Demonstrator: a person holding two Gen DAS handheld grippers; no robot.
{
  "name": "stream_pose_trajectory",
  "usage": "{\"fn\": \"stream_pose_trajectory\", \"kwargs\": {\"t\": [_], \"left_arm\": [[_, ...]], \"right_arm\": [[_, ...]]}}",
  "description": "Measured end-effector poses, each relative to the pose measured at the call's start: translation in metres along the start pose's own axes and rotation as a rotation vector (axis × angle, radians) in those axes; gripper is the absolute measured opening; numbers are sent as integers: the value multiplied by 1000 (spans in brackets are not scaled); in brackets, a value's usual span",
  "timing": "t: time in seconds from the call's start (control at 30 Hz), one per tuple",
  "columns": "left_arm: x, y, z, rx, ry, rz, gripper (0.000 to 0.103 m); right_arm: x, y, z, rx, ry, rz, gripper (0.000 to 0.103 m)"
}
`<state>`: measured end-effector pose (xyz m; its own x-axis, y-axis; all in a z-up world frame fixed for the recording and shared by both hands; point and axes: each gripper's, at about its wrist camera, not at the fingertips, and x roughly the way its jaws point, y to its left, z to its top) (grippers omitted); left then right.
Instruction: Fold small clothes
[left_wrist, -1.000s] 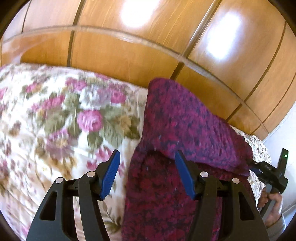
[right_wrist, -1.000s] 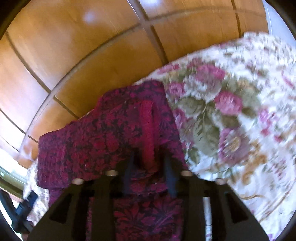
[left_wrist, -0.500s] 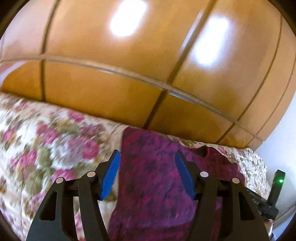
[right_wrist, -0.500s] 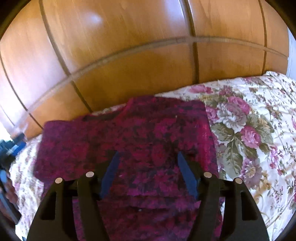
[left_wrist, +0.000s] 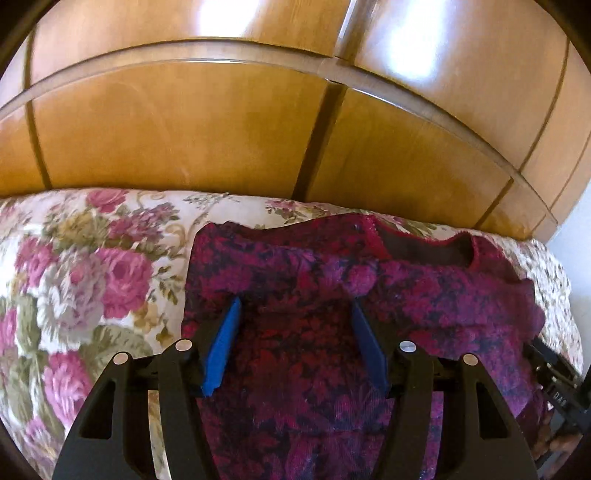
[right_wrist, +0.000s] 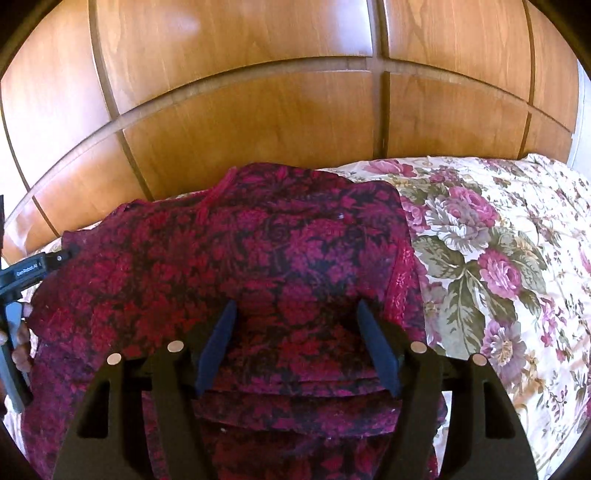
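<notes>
A wall of glossy wooden panels (left_wrist: 184, 129) fills the upper half of both wrist views, its honey-coloured boards split by dark grooves and a curved rail. Below it lies a bed under a cream floral bedspread (left_wrist: 92, 266) printed with pink roses and green leaves — it spreads to the left in the left wrist view and to the right in the right wrist view (right_wrist: 498, 258).

On the bedspread, near the panelled wall, rests the knitted sweater (right_wrist: 258, 266), magenta and crimson with a dark flower pattern. It lies in folded layers: stepped edges of the layers run across the cloth just in front of the right gripper, and its neckline (left_wrist: 424, 251) faces the panels, showing a dark inner side.

The left gripper (left_wrist: 293, 321) hovers over the sweater with its blue-padded fingers (left_wrist: 221, 350) spread apart; no cloth is pinched between them. The right gripper (right_wrist: 295, 317) also sits above the sweater — its jaws are opening, the pads clear of the fabric below.

At the left edge of the right wrist view, a hand (right_wrist: 18, 343) grips the black handle of the other gripper beside the sweater's edge.
</notes>
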<state>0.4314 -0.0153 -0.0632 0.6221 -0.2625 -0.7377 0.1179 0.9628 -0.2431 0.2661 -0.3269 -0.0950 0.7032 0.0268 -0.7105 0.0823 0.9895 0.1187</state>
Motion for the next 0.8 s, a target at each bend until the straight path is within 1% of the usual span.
{"fn": "stream_pose_trajectory", "kwargs": {"t": [0.03,0.07,0.17,0.2,0.23,0.27,0.3,0.33,0.37,0.43,0.53,0.6,0.67,0.8], "left_arm": [[-3,3,-2,-18,-7,2,60],[-8,3,-5,-28,-19,20,60],[-15,4,-15,-32,-39,115,61],[-7,9,-18,-42,-24,116,63],[0,18,-19,-85,3,118,75],[2,26,-18,-145,26,90,75],[-2,33,-17,-209,26,58,75],[-6,32,-18,-218,28,61,75],[-11,28,-19,-205,25,79,75],[-27,17,-23,-163,-8,126,74],[-58,7,-30,-129,-65,162,74],[-81,-2,-35,-89,-107,182,74],[-99,-7,-39,-68,-137,183,74],[-128,-12,-45,-59,-180,180,74]], "right_arm": [[0,-1,0,2,-2,3,68],[0,-1,0,3,-4,5,68],[0,-1,-1,2,-6,8,69],[1,-1,-1,2,-4,12,69],[1,0,-1,-2,-2,8,69],[1,2,0,-8,-3,0,69],[0,3,-1,-12,-5,-5,69],[0,2,-1,-10,-6,-3,69],[1,2,-1,-7,-6,0,69],[2,1,-1,-2,-6,5,69],[2,2,-1,-4,-7,4,69],[3,2,-1,-5,-9,3,69],[3,2,-2,-6,-10,1,69],[3,2,-2,-8,-12,-3,69]]}}
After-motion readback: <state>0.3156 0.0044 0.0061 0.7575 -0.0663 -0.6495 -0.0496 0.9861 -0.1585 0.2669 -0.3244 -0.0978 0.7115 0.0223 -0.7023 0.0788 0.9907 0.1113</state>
